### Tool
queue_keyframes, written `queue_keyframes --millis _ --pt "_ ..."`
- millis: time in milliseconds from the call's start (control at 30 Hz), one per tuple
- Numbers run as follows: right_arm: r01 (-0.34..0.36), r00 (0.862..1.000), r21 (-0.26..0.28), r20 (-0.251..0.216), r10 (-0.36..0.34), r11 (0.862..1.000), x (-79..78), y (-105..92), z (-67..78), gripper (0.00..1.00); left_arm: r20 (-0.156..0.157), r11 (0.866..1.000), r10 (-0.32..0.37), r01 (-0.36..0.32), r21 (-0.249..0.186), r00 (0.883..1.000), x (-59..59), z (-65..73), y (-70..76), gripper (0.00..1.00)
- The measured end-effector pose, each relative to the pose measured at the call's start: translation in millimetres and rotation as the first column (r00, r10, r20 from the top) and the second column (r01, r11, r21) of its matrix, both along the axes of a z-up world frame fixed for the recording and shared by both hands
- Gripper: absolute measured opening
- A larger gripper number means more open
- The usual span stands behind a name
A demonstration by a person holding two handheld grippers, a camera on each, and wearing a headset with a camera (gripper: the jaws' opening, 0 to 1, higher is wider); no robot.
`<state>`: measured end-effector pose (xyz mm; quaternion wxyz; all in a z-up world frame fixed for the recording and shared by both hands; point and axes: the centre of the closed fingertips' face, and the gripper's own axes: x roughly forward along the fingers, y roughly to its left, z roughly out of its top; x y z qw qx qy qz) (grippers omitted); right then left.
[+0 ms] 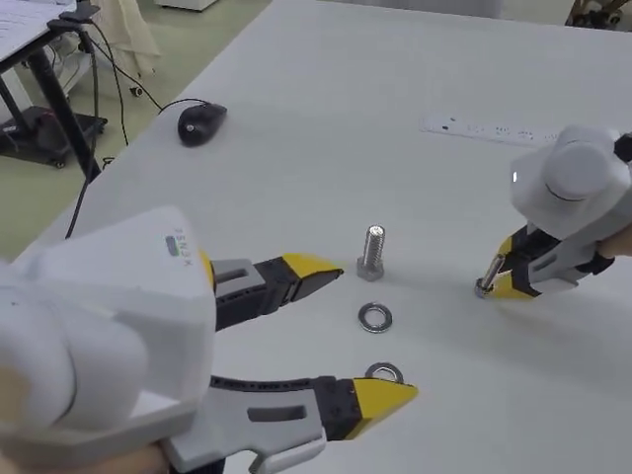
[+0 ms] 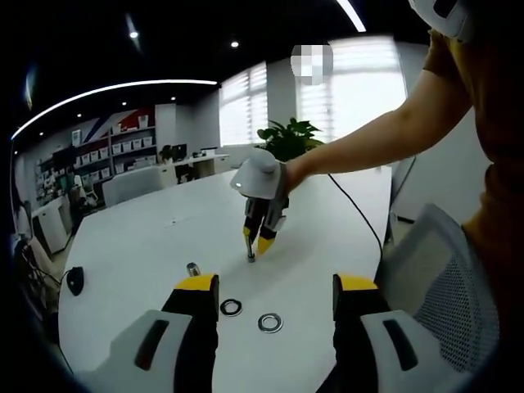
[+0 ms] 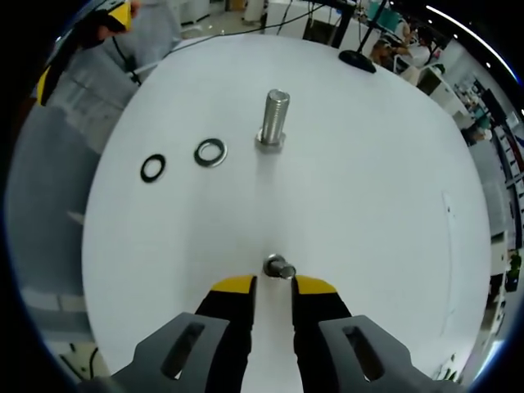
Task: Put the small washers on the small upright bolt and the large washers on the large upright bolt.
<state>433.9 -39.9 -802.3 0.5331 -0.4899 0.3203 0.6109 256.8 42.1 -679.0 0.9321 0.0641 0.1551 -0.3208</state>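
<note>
Left gripper: my fingers are released and spread wide, holding nothing, low over the white worktop.
Right gripper: my fingers stand a narrow gap apart, tips down at the small bolt. I cannot tell whether they pinch it.
Bolts: two. The large bolt stands upright on its head, just ahead of my left fingers. The small bolt is well to its right, at the very tips of my right fingers, and leans in the head view.
Washers: two, both flat on the worktop, neither on a bolt. The first washer lies just on my side of the large bolt, level with the gap between my left fingers. The second washer lies near it, close by the tip of one left finger.
Others: one black mouse with its cable lies at the far left. One white power strip lies at the far right.
</note>
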Motion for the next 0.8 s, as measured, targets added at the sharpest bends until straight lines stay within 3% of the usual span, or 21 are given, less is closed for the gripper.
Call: queue_keyframes --millis 167,300,467,600,800 --pt "0.030 1.000 0.005 -0.001 -0.030 1.000 -10.2 -14.3 5.1 0.18 0.000 1.000 -0.011 0.011 0.012 1.000 -5.0 0.5 -3.5 0.55" --pt "0.049 0.999 0.016 -0.019 -0.049 0.999 -27.1 -20.6 7.9 0.18 0.011 0.999 -0.024 0.024 0.022 1.000 -9.1 5.5 -8.0 0.55" --pt "0.059 0.998 0.039 -0.022 -0.058 0.998 -44.8 -19.0 12.7 0.18 0.031 0.999 -0.042 0.041 0.035 0.999 -16.9 12.7 -14.5 0.56" --pt "0.031 0.999 0.042 -0.028 -0.030 0.999 -67.3 -14.0 12.7 0.18 0.035 0.999 -0.041 0.040 0.024 0.999 -23.4 13.8 -16.2 0.56" --pt "-0.015 0.999 0.038 -0.047 0.017 0.999 -95.6 -1.1 8.8 0.18 0.033 0.998 -0.036 0.035 0.043 0.999 -34.7 10.5 -13.0 0.55"
